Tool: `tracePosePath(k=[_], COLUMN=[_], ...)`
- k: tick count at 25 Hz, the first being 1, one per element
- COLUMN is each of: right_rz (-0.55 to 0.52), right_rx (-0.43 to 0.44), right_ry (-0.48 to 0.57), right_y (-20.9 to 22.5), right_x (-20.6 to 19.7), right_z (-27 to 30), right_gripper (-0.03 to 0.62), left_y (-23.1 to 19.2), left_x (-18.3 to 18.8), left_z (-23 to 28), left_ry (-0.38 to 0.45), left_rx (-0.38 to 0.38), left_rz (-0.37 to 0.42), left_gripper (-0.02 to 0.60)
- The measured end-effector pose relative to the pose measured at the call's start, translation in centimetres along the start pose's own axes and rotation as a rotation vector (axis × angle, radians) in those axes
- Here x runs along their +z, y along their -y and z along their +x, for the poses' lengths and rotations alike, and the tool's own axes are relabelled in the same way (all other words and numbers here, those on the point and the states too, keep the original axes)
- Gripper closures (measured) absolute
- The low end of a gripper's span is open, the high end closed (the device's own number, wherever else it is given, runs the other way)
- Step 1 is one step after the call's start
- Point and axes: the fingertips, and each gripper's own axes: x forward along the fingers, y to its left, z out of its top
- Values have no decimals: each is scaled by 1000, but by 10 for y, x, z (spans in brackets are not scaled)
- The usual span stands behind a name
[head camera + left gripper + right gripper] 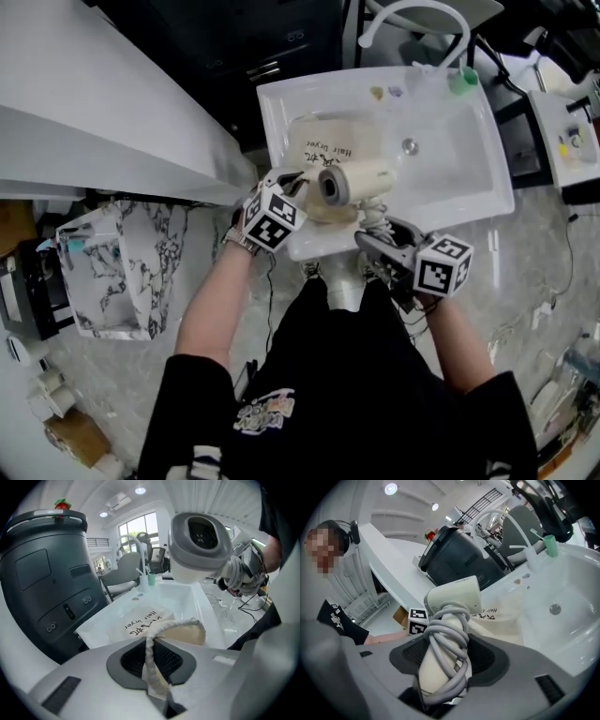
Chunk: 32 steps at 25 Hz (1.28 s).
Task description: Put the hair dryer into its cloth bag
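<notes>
- Two grippers are in my hands, both at the near edge of the sink (pixel 473 173).
- My left gripper (pixel 292 180) is pressed together on the rim of the bag (pixel 330 141). In the left gripper view the corded hem rises from between the jaws (pixel 157 677) and arches over an open mouth.
- The rest of the bag (pixel 143 623) lies flat in the sink (pixel 190 597), printed side up, and reaches toward the far wall.
- My right gripper (pixel 377 240) pinches the dryer (pixel 354 183) by its handle. In the right gripper view the jaws (pixel 440 667) clamp the cream handle, with the grey cord (pixel 451 632) wound round it in several loops.
- The dryer's barrel (pixel 452 597) sticks up past the jaws. It hangs over the near part of the bag (pixel 501 616), close above the lifted mouth and outside the cloth.
- From the left gripper view the dryer (pixel 199 543) shows its dark round end, up and to the right of the mouth.
- A white tap (pixel 412 14) curves over the far side of the sink (pixel 574 597), with a green cup (pixel 462 80) on the rim beside it.
- A dark bin (pixel 47 573) stands left of the sink.
</notes>
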Motion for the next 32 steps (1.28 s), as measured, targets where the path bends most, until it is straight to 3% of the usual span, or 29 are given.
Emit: tracePosePath(k=[8, 17, 22, 32], right_rz=[17, 58, 121, 204], right_rx=[45, 63, 10, -146], right_ry=[-203, -400, -416, -326], right_y=[2, 4, 17, 44], right_x=[-66, -117, -118, -92], right_z=[8, 43, 58, 68], right_gripper=[342, 342, 342, 342], left_y=[-1, 2, 5, 13], left_x=[11, 2, 3, 5], left_z=[-2, -4, -7, -14], left_ry=[53, 28, 35, 49], left_rx=[-76, -91, -96, -111], left_rz=[-59, -81, -68, -45], left_gripper=[554, 554, 554, 554])
